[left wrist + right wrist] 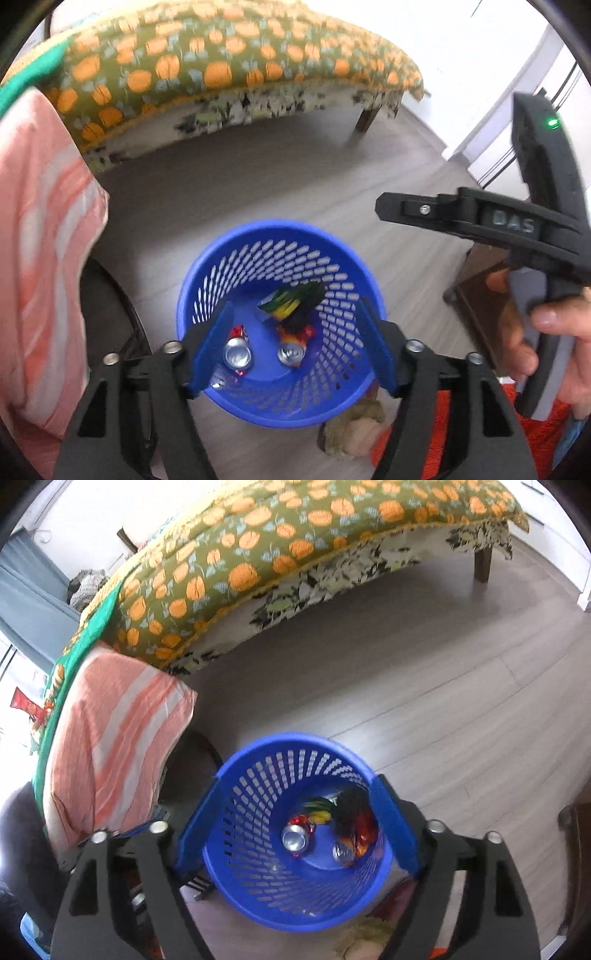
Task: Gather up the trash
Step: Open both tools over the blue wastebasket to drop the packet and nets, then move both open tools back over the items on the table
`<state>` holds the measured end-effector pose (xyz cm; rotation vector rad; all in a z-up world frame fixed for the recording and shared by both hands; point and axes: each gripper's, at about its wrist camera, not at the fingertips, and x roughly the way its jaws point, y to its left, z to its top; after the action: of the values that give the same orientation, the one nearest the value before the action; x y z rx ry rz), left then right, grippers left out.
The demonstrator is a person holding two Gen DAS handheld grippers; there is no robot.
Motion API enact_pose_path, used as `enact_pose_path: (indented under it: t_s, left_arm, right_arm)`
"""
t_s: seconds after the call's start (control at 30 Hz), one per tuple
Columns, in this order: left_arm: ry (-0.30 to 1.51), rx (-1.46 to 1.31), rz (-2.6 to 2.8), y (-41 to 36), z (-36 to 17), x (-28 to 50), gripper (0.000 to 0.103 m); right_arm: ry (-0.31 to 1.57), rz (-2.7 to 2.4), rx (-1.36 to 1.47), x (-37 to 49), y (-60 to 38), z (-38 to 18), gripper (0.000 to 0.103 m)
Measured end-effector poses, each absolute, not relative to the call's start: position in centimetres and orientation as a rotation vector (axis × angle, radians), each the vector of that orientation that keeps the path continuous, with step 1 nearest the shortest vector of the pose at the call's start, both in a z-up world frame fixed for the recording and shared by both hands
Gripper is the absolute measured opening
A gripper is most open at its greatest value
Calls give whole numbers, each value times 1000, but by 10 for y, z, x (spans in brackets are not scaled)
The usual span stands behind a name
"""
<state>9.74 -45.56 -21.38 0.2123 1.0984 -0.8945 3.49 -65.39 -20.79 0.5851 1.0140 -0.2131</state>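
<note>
A blue mesh basket (273, 226) (295, 737) stands on the floor right below both grippers. In it lie two crushed cans (238, 355) (295, 839), a green and yellow wrapper (282, 303) (319, 809), a black wrapper (308, 308) and a red-orange one (360, 830). My left gripper (295, 304) hangs open over the basket's mouth with nothing between its blue pads (212, 347). My right gripper (297, 777) is open and empty too, its pads (393, 823) straddling the basket. In the left wrist view a hand (546, 332) holds the right tool's black body (509, 226).
A bed with an orange-patterned cover (221, 66) (258, 554) runs behind the basket, its leg (365, 118) at the right. A pink striped pillow (44, 240) (110, 731) hangs at the left. Dark wooden furniture (476, 291), an orange rug (443, 428) and a beige soft object (351, 428) lie close by.
</note>
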Motion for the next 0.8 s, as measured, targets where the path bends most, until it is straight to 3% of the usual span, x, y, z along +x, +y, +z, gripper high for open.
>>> enact_pose_path:
  t_s: [0.1, 0.3, 0.5, 0.8]
  left_arm:
    - [1027, 186, -899, -443, -187, 91, 80]
    - [936, 134, -889, -402, -135, 76, 84]
    - [885, 121, -824, -335, -107, 66, 85]
    - [754, 118, -705, -247, -74, 65, 86]
  right_arm:
    - [968, -242, 566, 30, -650, -191, 90]
    - [822, -303, 484, 23, -631, -139, 91]
    - [704, -289, 354, 32, -593, -99, 92]
    - [647, -156, 226, 57, -508, -85, 92]
